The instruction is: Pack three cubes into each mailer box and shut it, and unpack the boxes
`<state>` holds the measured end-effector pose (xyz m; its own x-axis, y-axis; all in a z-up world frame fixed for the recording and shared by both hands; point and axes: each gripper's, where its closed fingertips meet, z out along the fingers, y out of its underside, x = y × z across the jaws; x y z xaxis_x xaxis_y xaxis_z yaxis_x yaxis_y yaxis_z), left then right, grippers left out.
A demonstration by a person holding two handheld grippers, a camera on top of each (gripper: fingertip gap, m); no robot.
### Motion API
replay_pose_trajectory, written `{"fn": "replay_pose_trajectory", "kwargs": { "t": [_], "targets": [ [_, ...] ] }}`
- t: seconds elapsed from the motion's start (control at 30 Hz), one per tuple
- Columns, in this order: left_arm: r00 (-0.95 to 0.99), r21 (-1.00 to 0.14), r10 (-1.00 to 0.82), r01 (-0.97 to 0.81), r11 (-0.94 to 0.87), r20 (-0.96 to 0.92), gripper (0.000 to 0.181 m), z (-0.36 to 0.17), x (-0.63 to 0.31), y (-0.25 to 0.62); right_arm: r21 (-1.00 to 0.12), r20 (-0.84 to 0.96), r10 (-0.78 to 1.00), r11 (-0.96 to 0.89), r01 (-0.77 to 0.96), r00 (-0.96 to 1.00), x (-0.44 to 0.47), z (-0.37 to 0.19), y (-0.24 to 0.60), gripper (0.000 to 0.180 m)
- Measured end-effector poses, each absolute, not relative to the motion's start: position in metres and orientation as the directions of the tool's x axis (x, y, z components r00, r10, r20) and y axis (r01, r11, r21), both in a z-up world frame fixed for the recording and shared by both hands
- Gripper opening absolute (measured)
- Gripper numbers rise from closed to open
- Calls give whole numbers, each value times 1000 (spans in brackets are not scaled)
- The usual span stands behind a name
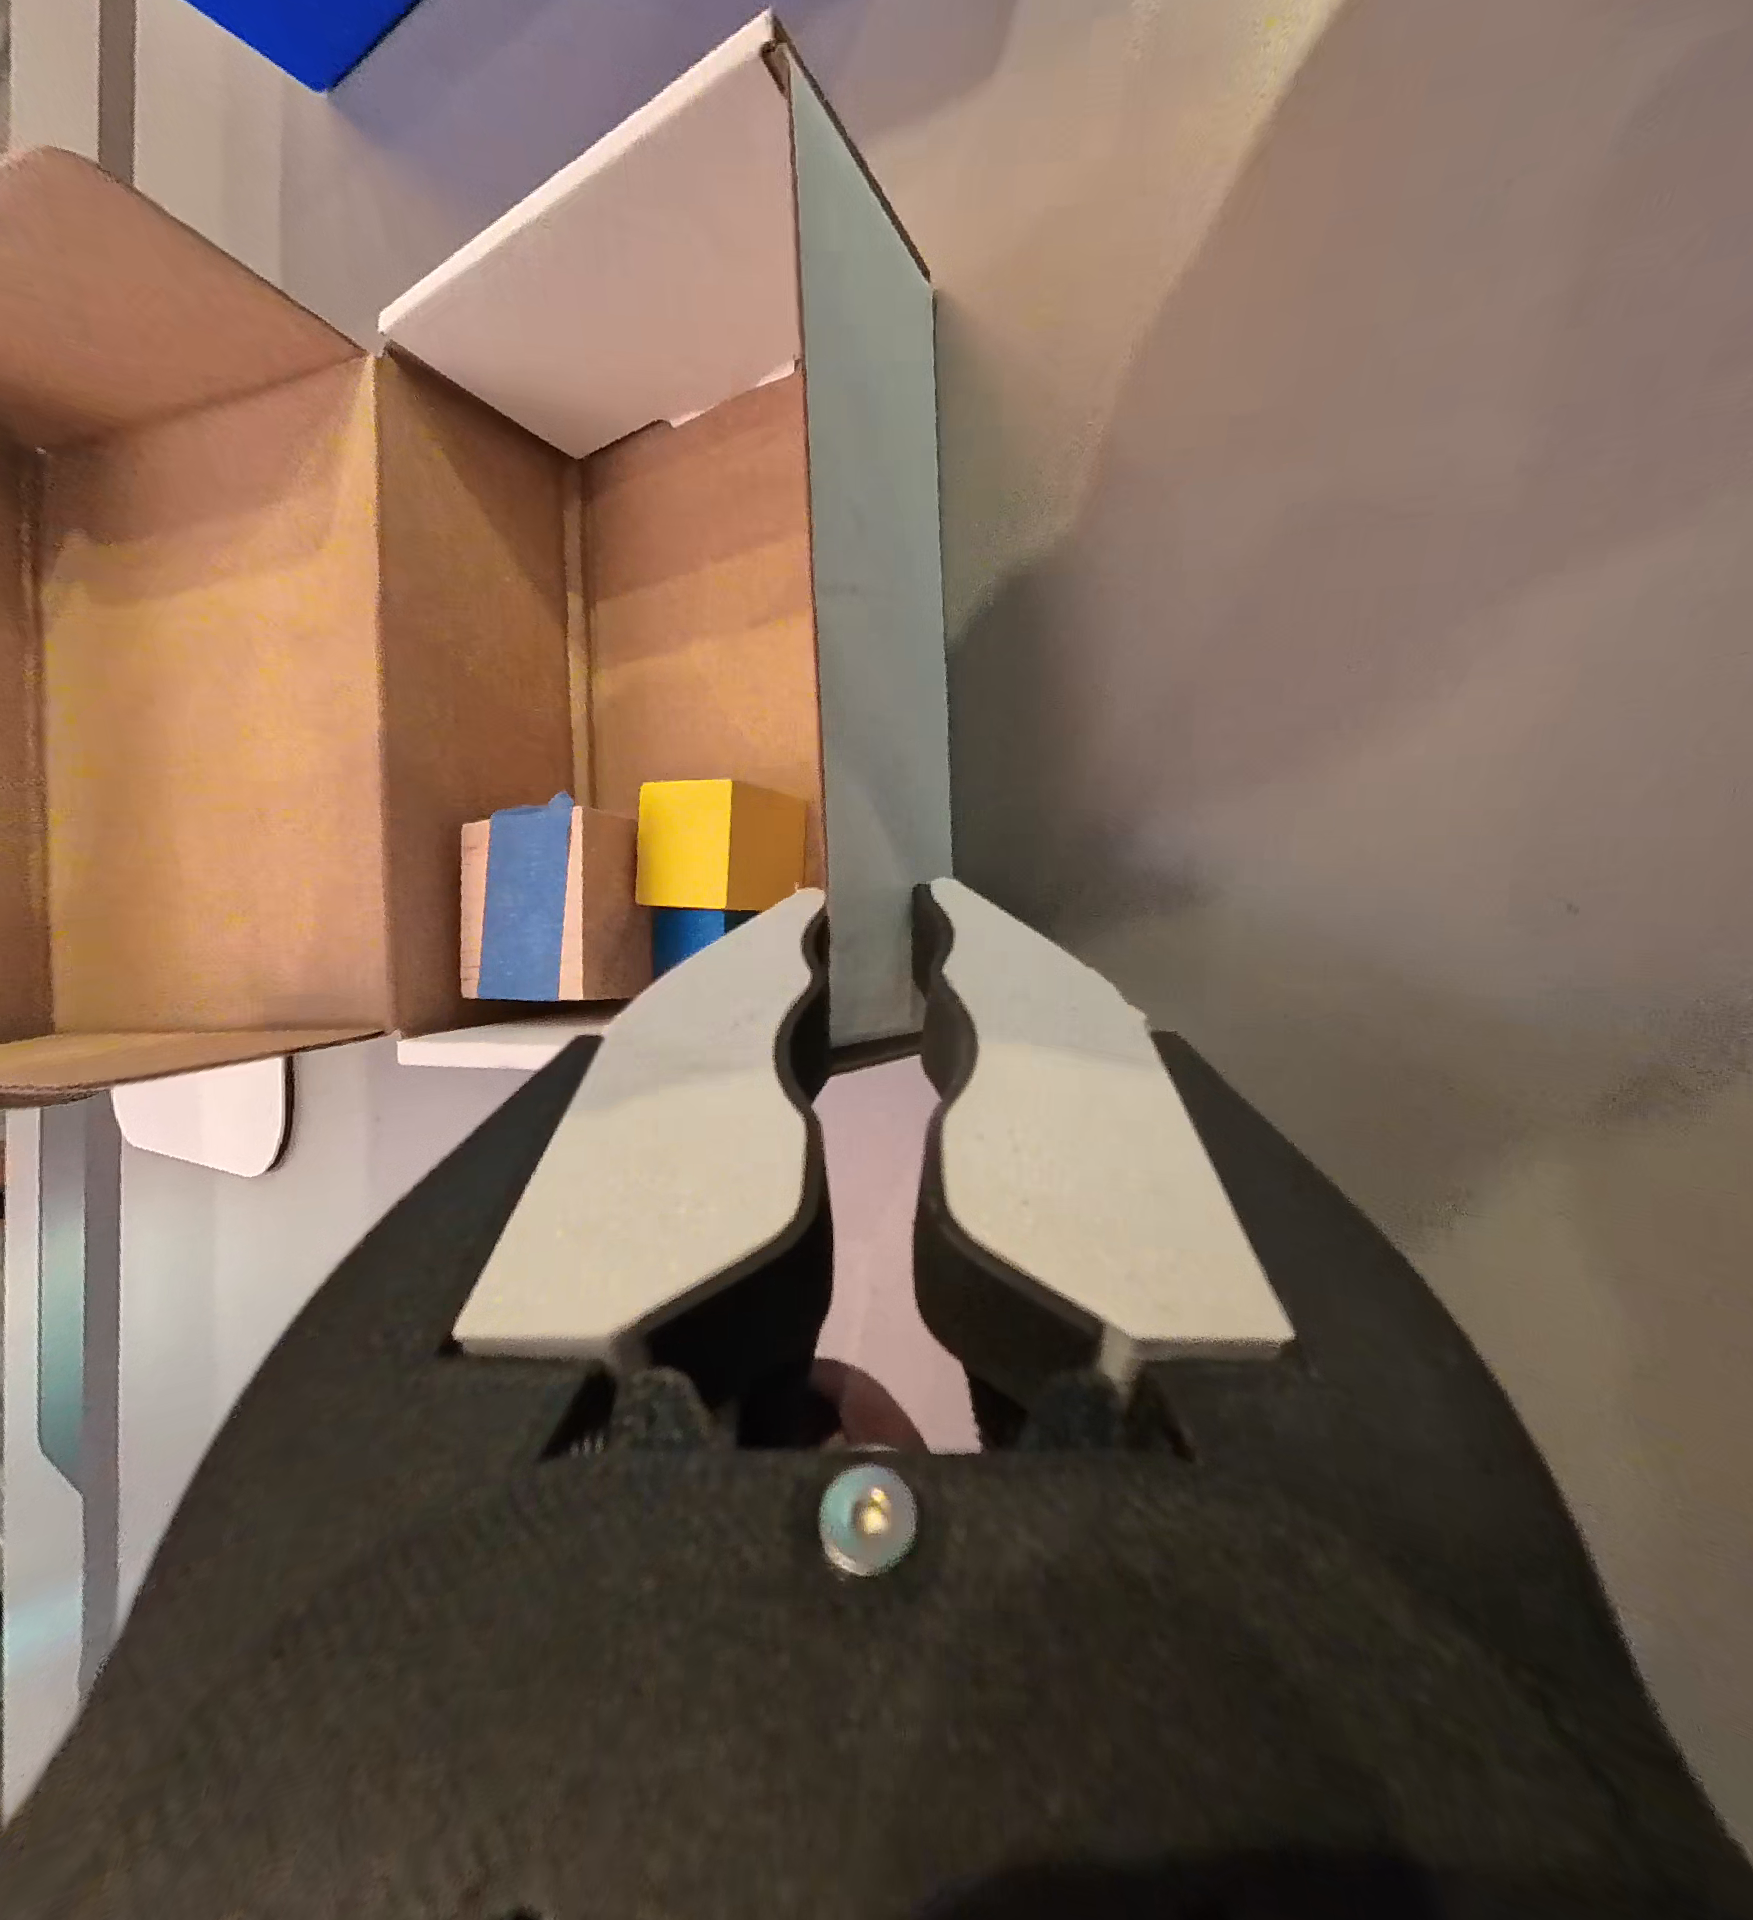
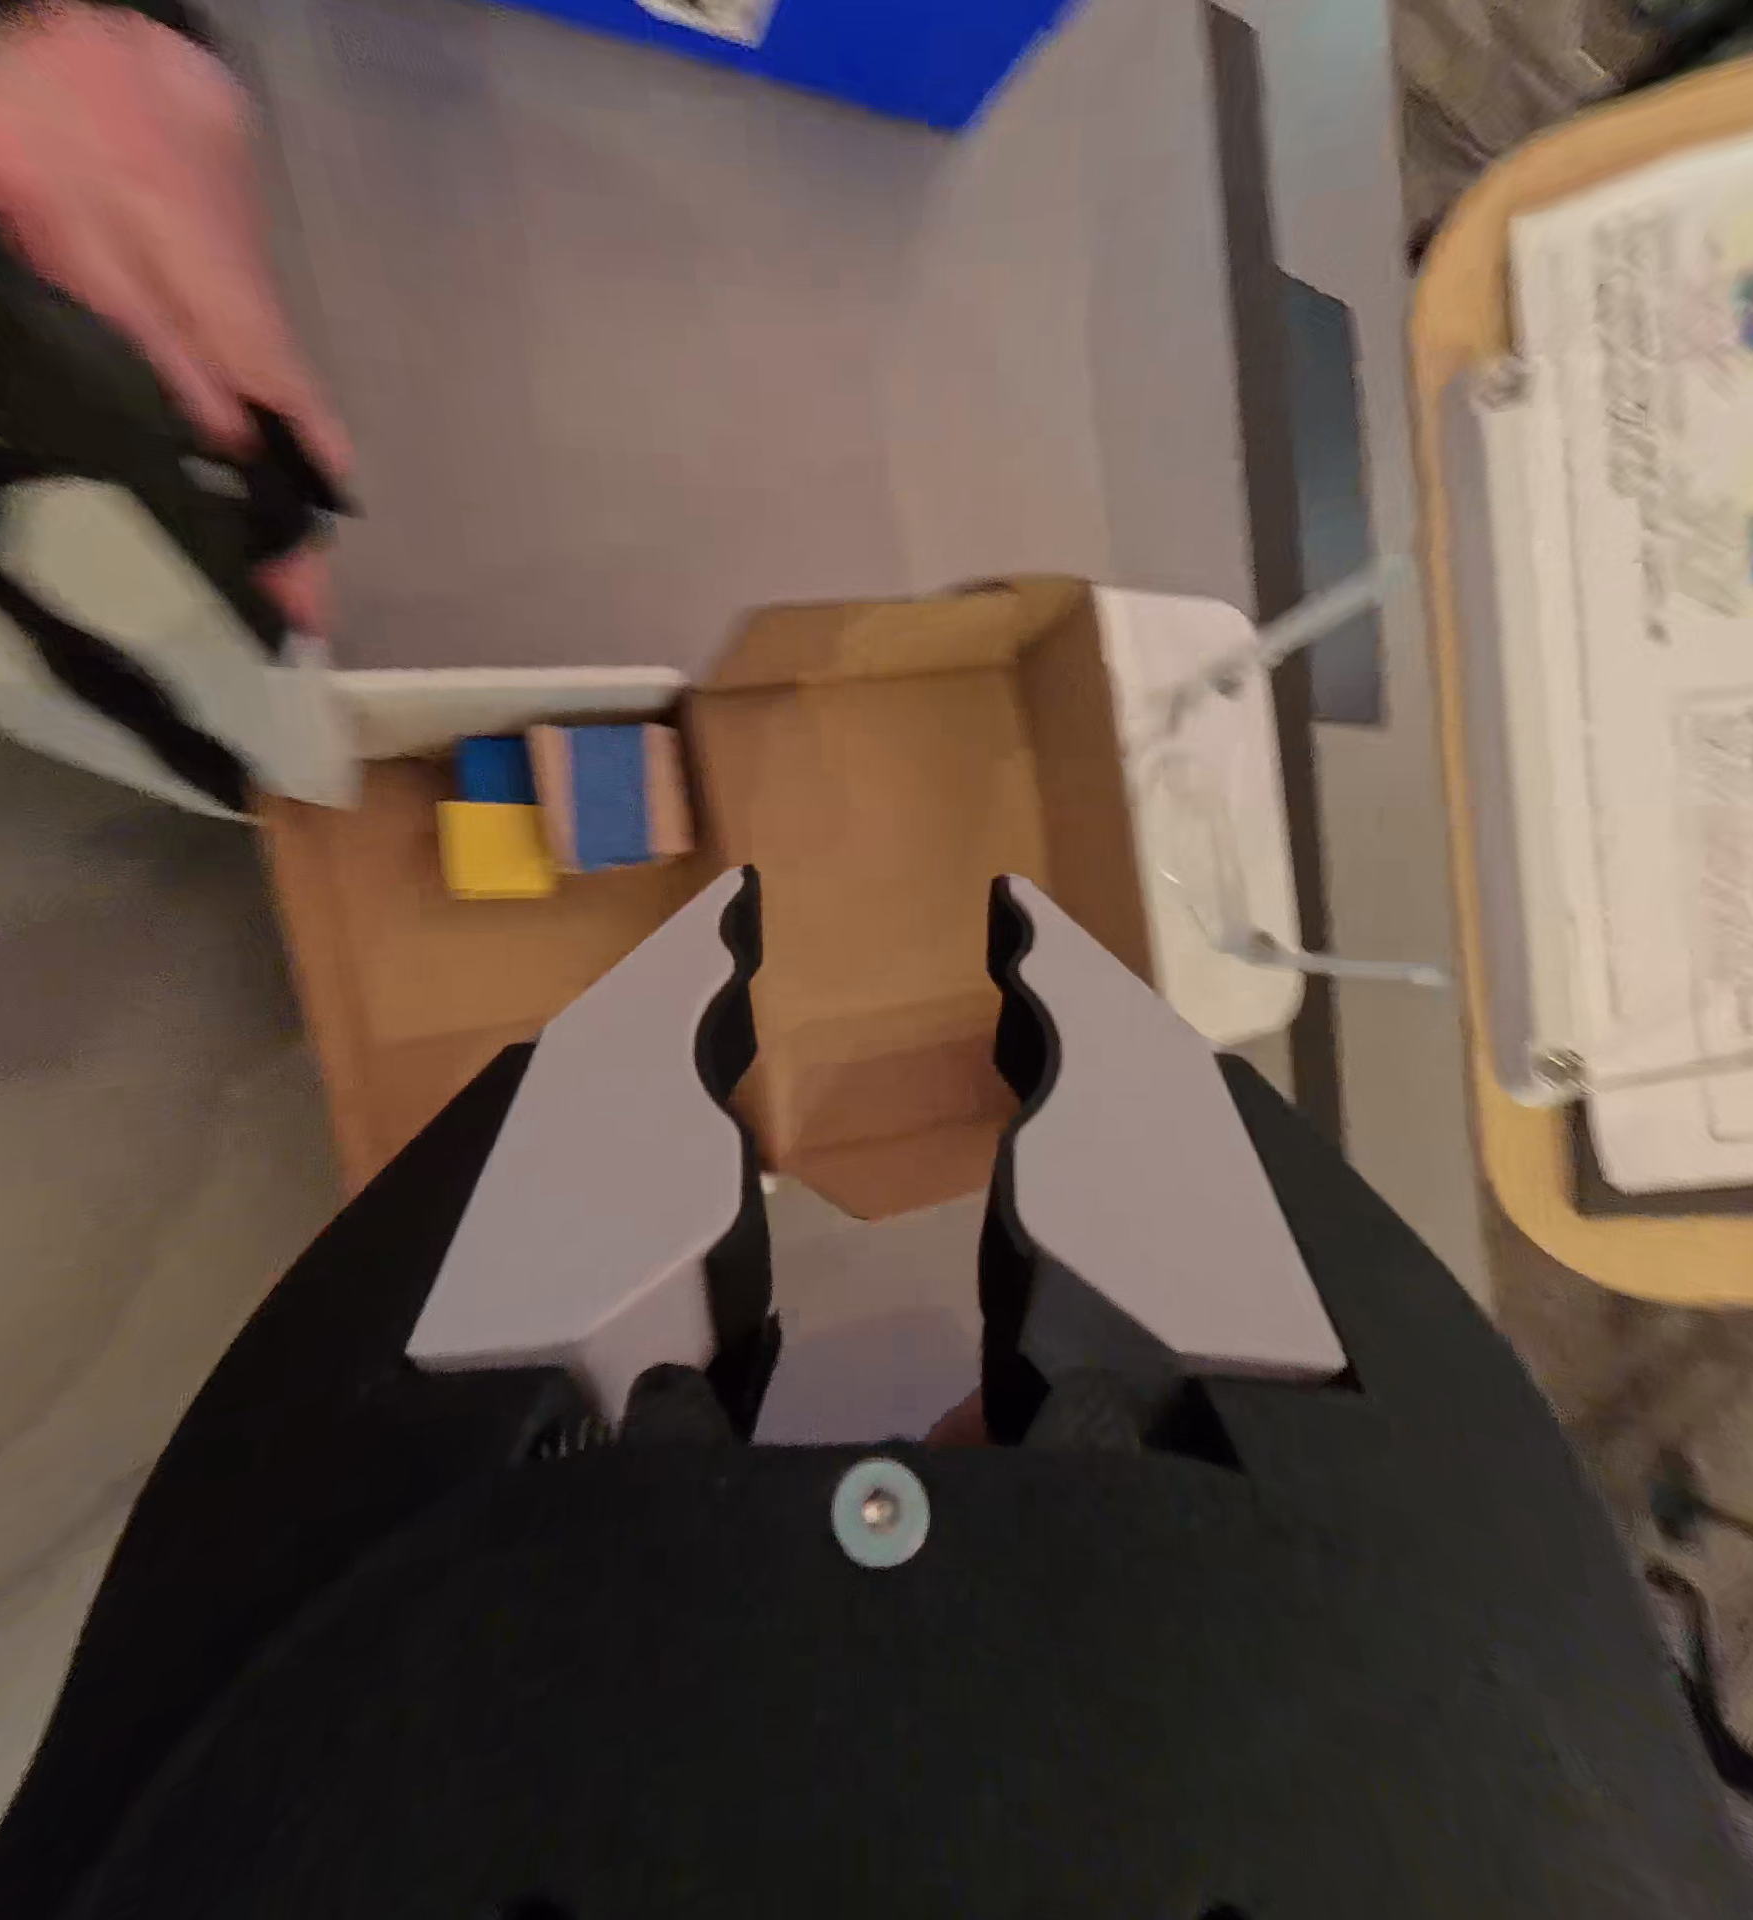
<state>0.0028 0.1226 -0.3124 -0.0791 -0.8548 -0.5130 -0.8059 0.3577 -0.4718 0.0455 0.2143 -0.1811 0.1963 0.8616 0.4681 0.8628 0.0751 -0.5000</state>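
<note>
An open mailer box, white outside and brown inside, lies on the grey table. In its tray (image 1: 706,644) sit a wooden cube with blue tape (image 1: 550,904), a yellow cube (image 1: 716,842) and a blue cube (image 1: 690,935) partly hidden by the yellow one. My left gripper (image 1: 870,899) is shut on the tray's right side wall (image 1: 872,520). In the right wrist view the same cubes show: taped (image 2: 612,795), yellow (image 2: 493,847), blue (image 2: 493,769). My right gripper (image 2: 872,883) is open and empty above the brown lid panel (image 2: 882,790). The left gripper (image 2: 300,727) shows there on the white wall.
A hand (image 2: 124,208) holds the left gripper. A wooden board with papers and a clear stand (image 2: 1454,727) lies right of the box. A blue object (image 2: 851,52) is at the table's far side. The open lid (image 1: 207,675) lies left of the tray.
</note>
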Motion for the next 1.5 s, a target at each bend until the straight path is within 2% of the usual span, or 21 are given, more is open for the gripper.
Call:
{"fn": "replay_pose_trajectory", "kwargs": {
  "t": [0.03,0.1,0.23,0.4,0.7,0.8,0.97,1.1,1.3,1.4,1.5],
  "targets": [
    [-78,-473,-857,-806,355,-510,12,-312,3,122,-522,422,892,92,848,164,38,-184,199,40],
    [-81,-471,-857,-807,356,-508,12,-312,3,122,-543,352,929,99,834,118,25,-199,179,46],
    [-81,-470,-861,-810,350,-502,12,-313,3,122,-480,271,959,64,875,79,16,-253,177,54],
    [-88,-462,-863,-815,349,-498,11,-313,2,121,-407,291,954,51,912,76,7,-292,191,59],
    [-84,-476,-877,-813,335,-474,10,-312,2,123,-361,327,945,104,927,21,-3,-307,202,40],
    [-82,-478,-884,-816,325,-460,10,-313,1,123,-365,283,959,85,927,24,-1,-305,201,39],
    [-66,-485,-893,-820,302,-444,10,-313,-1,123,-307,262,965,87,948,-4,14,-305,197,38],
    [-55,-493,-900,-821,287,-432,9,-313,0,123,-319,195,981,57,946,7,25,-301,188,39],
    [-45,-497,-900,-821,281,-434,8,-313,3,123,-326,259,966,76,942,12,26,-301,189,39],
    [-39,-496,-898,-823,278,-439,9,-313,3,124,-260,311,950,99,961,-13,28,-312,193,42],
    [-37,-500,-902,-822,272,-429,7,-313,3,123,-308,297,955,69,949,27,25,-306,193,41]
  ]
}}
